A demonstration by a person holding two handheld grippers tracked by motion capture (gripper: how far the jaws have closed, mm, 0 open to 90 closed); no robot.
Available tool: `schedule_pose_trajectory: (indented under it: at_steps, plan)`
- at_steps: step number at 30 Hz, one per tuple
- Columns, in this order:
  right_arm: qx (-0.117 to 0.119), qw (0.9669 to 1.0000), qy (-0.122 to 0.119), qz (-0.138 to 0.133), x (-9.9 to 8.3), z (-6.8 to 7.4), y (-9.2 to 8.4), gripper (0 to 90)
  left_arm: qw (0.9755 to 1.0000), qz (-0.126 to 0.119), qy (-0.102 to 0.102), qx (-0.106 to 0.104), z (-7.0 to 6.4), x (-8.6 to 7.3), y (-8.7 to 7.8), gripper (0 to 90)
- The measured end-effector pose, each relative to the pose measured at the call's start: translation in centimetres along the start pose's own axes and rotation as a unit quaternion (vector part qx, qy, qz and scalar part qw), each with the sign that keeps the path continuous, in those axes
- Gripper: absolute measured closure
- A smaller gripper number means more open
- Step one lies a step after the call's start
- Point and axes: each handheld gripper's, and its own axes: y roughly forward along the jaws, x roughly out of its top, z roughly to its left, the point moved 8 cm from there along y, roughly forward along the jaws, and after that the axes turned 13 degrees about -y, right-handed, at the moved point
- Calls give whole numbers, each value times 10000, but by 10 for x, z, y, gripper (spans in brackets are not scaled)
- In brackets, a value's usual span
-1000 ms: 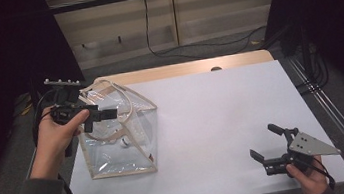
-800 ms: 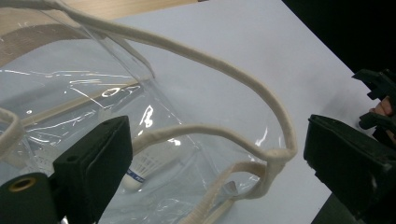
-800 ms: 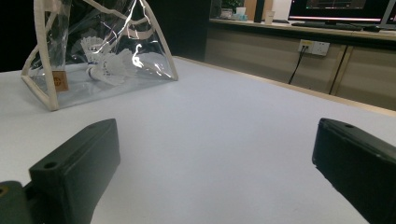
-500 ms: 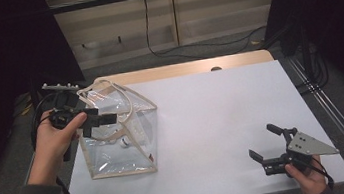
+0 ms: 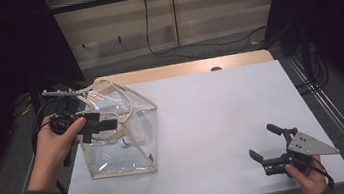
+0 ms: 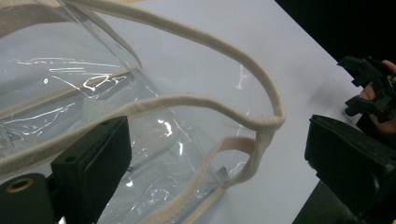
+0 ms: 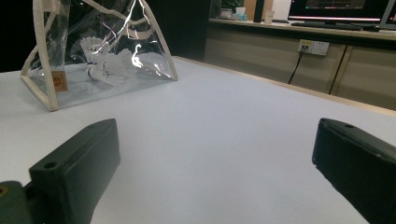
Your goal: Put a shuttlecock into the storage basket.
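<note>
Bag (image 5: 119,134) stands at your worktop's (image 5: 212,112) left edge.
Your left tongs (image 5: 108,125) gape around its handle (image 6: 261,121); your right tongs (image 5: 265,144) gape near the front-right corner. Cables (image 5: 193,46) cross the floor (image 5: 165,57) beyond.

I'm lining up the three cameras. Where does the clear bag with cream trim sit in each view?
High view: the clear bag stands at the table's left side, the left gripper at its top edge.
Left gripper view: it fills the left and centre, its cream handle looping between the open jaws.
Right gripper view: upper left, far across the table.
Shared landmark: the white shuttlecock inside, seen in the high view too.
</note>
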Motion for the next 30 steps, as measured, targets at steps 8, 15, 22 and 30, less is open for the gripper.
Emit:
schedule_pose_trajectory:
  at_steps: [8,15,22,30]
  plan:
    - [2,10000,-2,-11,0,0,0,7,9999,66,-1,-100,0,-7,4,81]
    - [-5,10000,1,-17,0,0,-1,6,9999,73,41,-118,-1,-11,7,89]
    - [-4,10000,-1,-17,0,0,-1,6,9998,125,67,-129,-1,-16,11,94]
    - [-29,10000,40,-14,0,0,-1,7,9998,140,53,-119,1,-21,13,106]
